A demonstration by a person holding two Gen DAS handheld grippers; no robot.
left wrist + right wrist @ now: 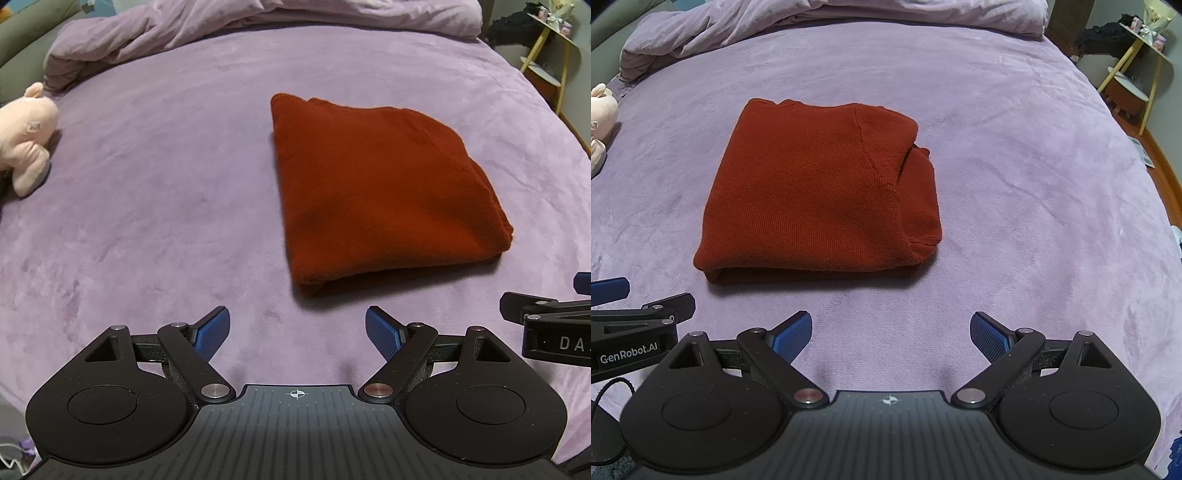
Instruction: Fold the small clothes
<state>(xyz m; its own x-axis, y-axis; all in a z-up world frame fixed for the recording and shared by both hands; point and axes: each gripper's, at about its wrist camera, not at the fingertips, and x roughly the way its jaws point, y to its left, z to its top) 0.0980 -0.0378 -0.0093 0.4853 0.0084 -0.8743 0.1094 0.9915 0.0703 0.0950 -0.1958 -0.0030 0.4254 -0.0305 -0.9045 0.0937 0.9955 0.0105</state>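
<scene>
A rust-red knit sweater (384, 192) lies folded into a thick rectangle on the purple bed; it also shows in the right wrist view (820, 199), with a sleeve edge tucked along its right side. My left gripper (297, 332) is open and empty, hovering just short of the sweater's near edge. My right gripper (891, 336) is open and empty too, just short of the near edge and a bit to the right. Each gripper shows in the other's view: the right one (546, 314) at the right edge, the left one (639, 302) at the left edge.
A pink plush toy (26, 136) lies at the bed's left side. A bunched purple duvet (812, 22) lies along the far end. A yellow-legged shelf (1137, 66) stands beyond the bed's far right corner. The bed sheet (1034, 184) spreads around the sweater.
</scene>
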